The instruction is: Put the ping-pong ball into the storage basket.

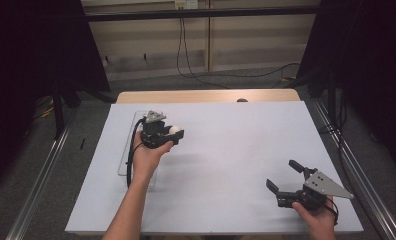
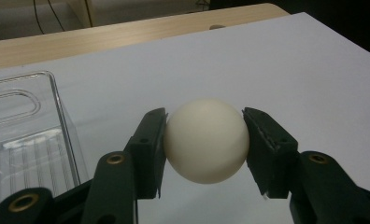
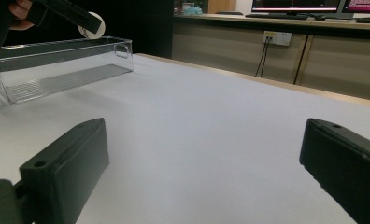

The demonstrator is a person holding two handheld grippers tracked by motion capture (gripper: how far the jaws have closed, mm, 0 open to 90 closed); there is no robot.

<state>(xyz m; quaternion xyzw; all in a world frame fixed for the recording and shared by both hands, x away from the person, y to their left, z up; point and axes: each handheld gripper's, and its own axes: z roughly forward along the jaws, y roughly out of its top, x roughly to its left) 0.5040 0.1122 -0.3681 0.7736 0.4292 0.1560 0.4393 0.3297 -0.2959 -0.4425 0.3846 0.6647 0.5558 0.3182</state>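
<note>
Left gripper point(image 2: 204, 154): closed on the white ball point(image 2: 206, 140), one jaw pressing each side of it at about its widest part; the ball is lifted off the white table sheet point(image 1: 226, 150).
Ball's place: between the left jaws, seen in the high view just past the hand point(image 1: 147, 152), above the sheet and right beside the clear tray point(image 2: 29, 140).
Tray from the left gripper: immediately to its left in the left gripper view, its near wall just beside the left jaw; the tray looks empty.
Tray's long axis: runs away from the person along the sheet's left side, roughly parallel to the forearm.
Key relation: my judgement is that the ball is meant for the tray, so a short sideways shift toward the tray would put it over the opening.
Right gripper point(image 1: 286, 182): jaws spread wide, holding nothing, resting low near the sheet's near right corner, well apart from ball and tray.
Nearer hand: the left.
</note>
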